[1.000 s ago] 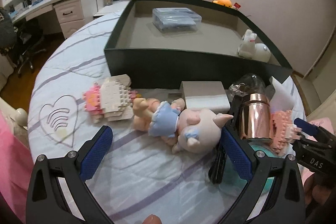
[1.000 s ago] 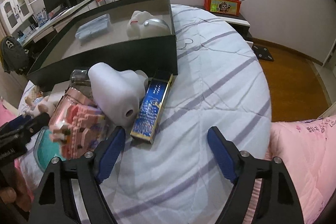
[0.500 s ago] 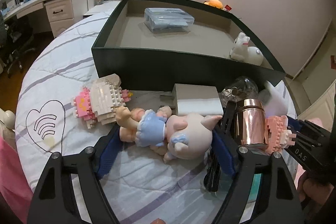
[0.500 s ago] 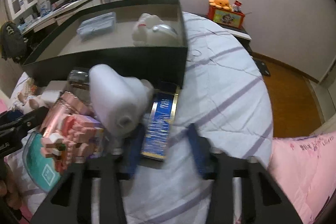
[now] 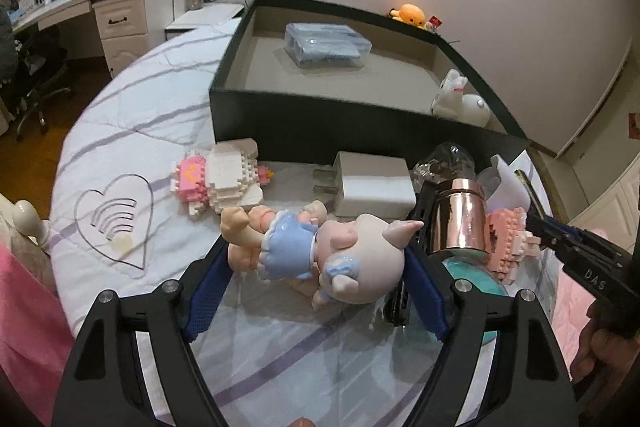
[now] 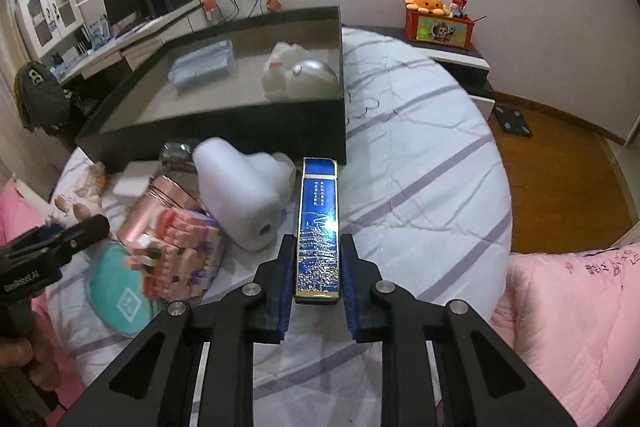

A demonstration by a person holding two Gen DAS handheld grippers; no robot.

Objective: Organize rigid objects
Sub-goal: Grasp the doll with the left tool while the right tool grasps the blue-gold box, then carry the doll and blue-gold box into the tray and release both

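Gripping was sound on both sides: the right gripper had clamped the blue box, and the left gripper had just been closing, both pads touching the pig doll. Recommended practice — lift each straight up, clear the dark tray wall, then lower inside beside the 2 items already stored.

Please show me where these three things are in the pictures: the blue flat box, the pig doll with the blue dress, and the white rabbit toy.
blue flat box (image 6: 318, 227): right wrist view, middle of its top face.
pig doll (image 5: 320, 251): left wrist view, on its body beside the dress.
white rabbit toy (image 5: 460, 99): left wrist view, on its body.
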